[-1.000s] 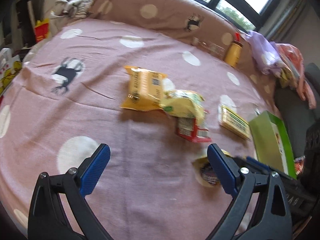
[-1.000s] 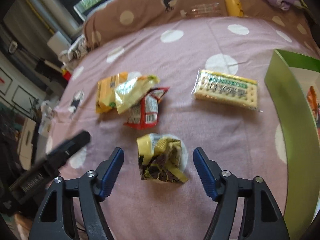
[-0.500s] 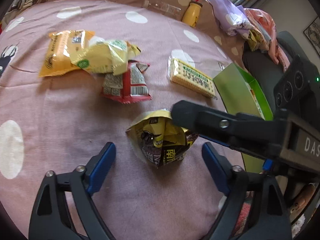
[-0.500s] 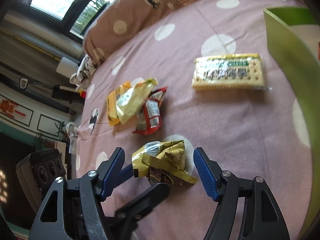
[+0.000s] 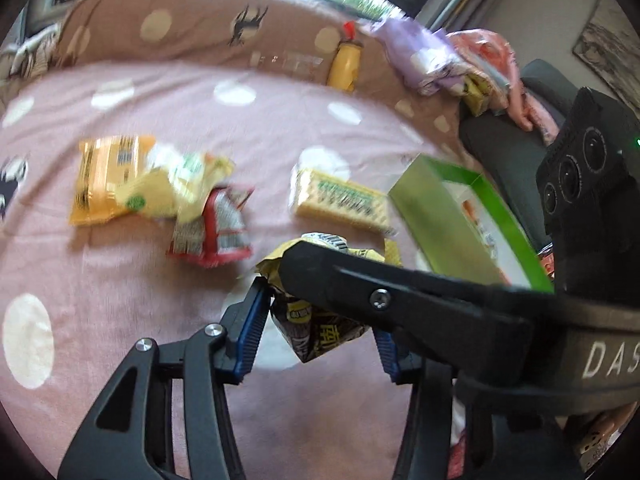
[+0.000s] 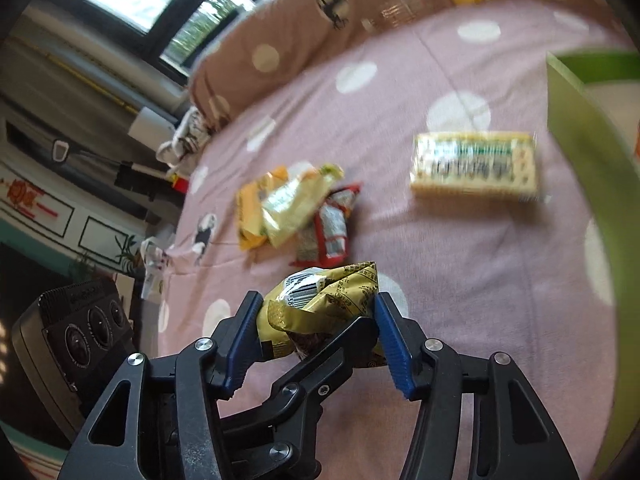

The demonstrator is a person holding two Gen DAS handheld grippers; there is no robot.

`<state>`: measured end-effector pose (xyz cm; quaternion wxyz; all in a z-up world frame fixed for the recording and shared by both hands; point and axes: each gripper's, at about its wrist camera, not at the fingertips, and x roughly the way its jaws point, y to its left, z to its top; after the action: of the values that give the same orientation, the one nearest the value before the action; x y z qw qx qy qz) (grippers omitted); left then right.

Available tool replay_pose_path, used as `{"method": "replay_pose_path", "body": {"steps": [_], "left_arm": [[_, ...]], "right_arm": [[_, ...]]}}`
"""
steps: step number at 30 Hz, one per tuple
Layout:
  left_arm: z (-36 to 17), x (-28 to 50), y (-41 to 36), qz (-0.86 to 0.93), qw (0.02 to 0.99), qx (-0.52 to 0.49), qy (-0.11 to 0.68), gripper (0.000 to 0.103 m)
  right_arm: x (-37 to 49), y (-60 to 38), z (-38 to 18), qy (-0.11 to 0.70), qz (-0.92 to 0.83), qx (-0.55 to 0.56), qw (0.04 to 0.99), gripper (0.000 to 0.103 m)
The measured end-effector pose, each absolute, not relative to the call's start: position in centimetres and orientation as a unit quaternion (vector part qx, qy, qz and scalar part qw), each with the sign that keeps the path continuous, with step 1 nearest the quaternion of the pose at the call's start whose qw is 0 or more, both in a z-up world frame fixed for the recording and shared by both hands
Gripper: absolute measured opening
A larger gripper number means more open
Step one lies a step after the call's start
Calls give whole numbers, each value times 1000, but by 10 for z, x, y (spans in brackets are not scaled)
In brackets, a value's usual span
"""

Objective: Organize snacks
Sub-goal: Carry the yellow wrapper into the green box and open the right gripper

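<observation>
Both your grippers, left [image 5: 318, 332] and right [image 6: 320, 334], have just closed, grasping the crumpled gold snack packet [image 6: 332, 292] on the pink bedspread [image 6: 460, 272].

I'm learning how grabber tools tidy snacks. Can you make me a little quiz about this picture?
1. True or false: both the left gripper and the right gripper close on the crumpled yellow-brown packet.
2. What colour is the open box? A red, B green, C blue.
3. The cracker pack lies between the snack pile and the ____.

Key: 1 true; 2 B; 3 box.
</observation>
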<state>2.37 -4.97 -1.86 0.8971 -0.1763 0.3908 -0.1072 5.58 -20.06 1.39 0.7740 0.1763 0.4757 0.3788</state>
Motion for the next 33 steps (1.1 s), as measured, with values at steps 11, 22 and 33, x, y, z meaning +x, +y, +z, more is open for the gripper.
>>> {"method": "replay_pose_path", "body": {"steps": [11, 22, 33], "left_arm": [[50, 43, -140, -199, 928, -108, 295, 46], [51, 82, -231, -296, 898, -50, 322, 46], [25, 111, -273, -332, 862, -36, 381, 45]], "right_arm": [[49, -307, 71, 341, 291, 217, 867, 59], [64, -390, 55, 327, 190, 309, 872, 59], [82, -426, 22, 367, 127, 356, 850, 59]]}}
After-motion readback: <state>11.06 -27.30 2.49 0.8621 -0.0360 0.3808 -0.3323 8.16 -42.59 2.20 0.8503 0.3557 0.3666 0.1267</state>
